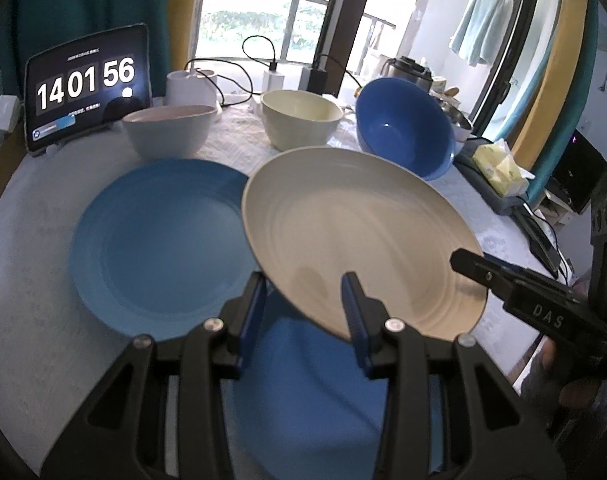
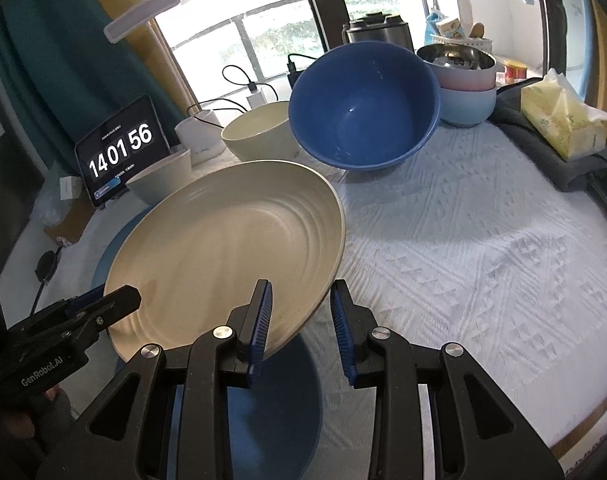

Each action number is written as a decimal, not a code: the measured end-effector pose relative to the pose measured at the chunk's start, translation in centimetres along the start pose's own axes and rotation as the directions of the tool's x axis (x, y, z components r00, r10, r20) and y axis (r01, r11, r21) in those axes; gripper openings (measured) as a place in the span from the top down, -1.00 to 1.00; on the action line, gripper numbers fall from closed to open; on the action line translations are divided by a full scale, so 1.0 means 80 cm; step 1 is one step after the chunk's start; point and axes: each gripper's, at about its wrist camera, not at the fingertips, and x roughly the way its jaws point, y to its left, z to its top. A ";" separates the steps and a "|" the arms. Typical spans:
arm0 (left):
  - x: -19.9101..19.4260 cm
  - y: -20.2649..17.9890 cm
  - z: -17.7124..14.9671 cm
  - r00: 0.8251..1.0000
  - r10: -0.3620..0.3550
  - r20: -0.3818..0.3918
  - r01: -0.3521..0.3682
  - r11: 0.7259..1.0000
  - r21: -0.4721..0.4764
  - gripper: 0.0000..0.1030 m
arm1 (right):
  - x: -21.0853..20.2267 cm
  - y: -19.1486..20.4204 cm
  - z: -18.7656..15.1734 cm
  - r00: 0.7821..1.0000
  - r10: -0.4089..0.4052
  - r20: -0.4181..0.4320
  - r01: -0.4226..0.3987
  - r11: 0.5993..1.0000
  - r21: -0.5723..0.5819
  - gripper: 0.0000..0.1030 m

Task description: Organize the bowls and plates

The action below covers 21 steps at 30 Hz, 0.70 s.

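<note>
The cream plate (image 1: 359, 236) is lifted off the table, tilted, its hollow face turned toward both cameras. In the left wrist view its long axis runs from upper left to lower right, its far edge over the blue plate (image 1: 159, 240) lying flat at centre left. The left gripper (image 1: 305, 308) pinches the plate's near rim at lower centre, one blue pad over the face, the other beneath. The right gripper (image 2: 299, 324) nips the rim at lower centre of its own view, the plate stretching up and left from it. Behind stands the dark blue bowl (image 2: 363, 108).
</note>
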 end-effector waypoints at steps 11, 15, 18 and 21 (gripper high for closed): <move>-0.027 0.006 -0.026 1.000 -0.011 0.008 0.011 1.000 0.005 0.22 | -0.025 0.018 -0.025 1.000 -0.014 0.011 0.014 1.000 -0.011 0.36; -0.036 0.005 -0.036 1.000 -0.011 0.013 0.011 1.000 0.011 0.22 | -0.035 0.023 -0.033 1.000 -0.019 0.018 0.019 1.000 -0.017 0.36; -0.042 0.005 -0.044 1.000 -0.013 0.012 0.013 1.000 0.014 0.22 | -0.042 0.028 -0.040 0.999 -0.023 0.023 0.024 0.999 -0.024 0.36; -0.047 0.006 -0.054 1.000 -0.015 0.010 0.015 1.000 0.012 0.22 | -0.048 0.032 -0.048 0.999 -0.028 0.024 0.028 0.999 -0.026 0.36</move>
